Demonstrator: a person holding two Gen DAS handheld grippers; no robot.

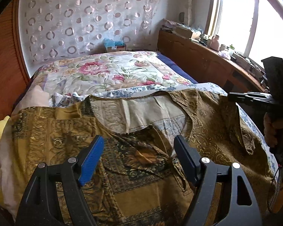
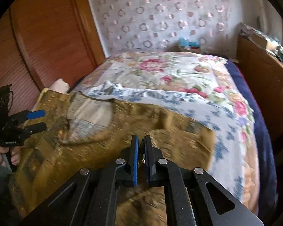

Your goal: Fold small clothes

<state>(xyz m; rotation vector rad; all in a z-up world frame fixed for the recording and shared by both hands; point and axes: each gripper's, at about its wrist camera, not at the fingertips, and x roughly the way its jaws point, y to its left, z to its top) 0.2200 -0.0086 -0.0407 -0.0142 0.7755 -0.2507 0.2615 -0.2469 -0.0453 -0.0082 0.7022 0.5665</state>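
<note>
Two grippers work over one garment: a gold patterned shirt [image 1: 145, 150] spread front-up across the near end of the bed [image 1: 111, 71], its neck opening facing the far wall and its pale inner lining showing. The right gripper [image 2: 141, 150] has its jaws pressed together on a fold of the shirt's cloth, a dark sliver of fabric just visible between the blue pads; in the left wrist view it appears at the shirt's right sleeve edge, where a flap of cloth hangs lifted off the bed. That pinch at the outer edge looks meant to carry the sleeve side inward over the body for a first lengthwise fold. The left gripper [image 1: 139, 160] hovers above the shirt's chest with its jaws spread wide and nothing between them, near the placket but apart from the cloth; it seems kept there ready to pin the middle or take the opposite side. A hand [image 2: 7, 156] grips its handle at the left edge of the right wrist view. Blur in that view makes the cloth's finer creases hard to read. Beneath the shirt lies a blue-and-white sheet [image 1: 134, 91], with a floral quilt [image 2: 175, 71] beyond it. Folding appears barely begun, since both sleeves still lie out to the sides.
</note>
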